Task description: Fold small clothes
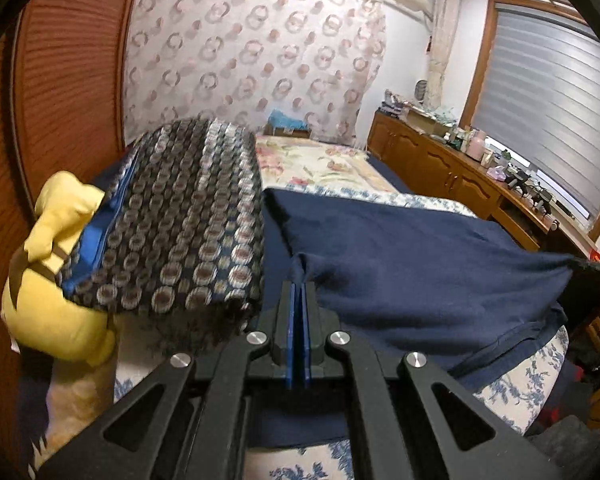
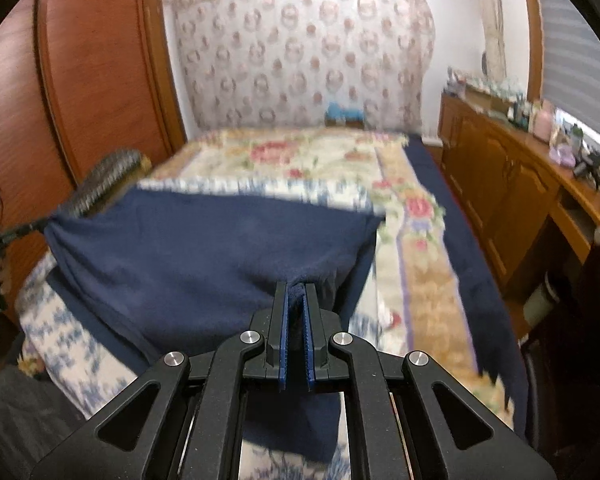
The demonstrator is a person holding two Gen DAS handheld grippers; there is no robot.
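Both hand-held grippers, left [image 1: 299, 286] and right [image 2: 296, 286], are clamped on the navy cloth [image 1: 412, 264], stretched between them over the bed [image 2: 300, 152]. You've got soft, light, limp fabric; hold corners, keep it taut or it sags.

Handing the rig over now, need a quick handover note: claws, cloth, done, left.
Left claw: shut on one end of the navy cloth.
Right claw: shut on the other end of the same cloth.
Cloth: stretched between both claws, far part lying on the bed, near hem hanging loose.
Beside it on the left: patterned cushion and yellow plush.
Done: both ends gripped, cloth lifted.
Left: bring the held edge over, lay it flat, release; any earlier folds cannot be told.
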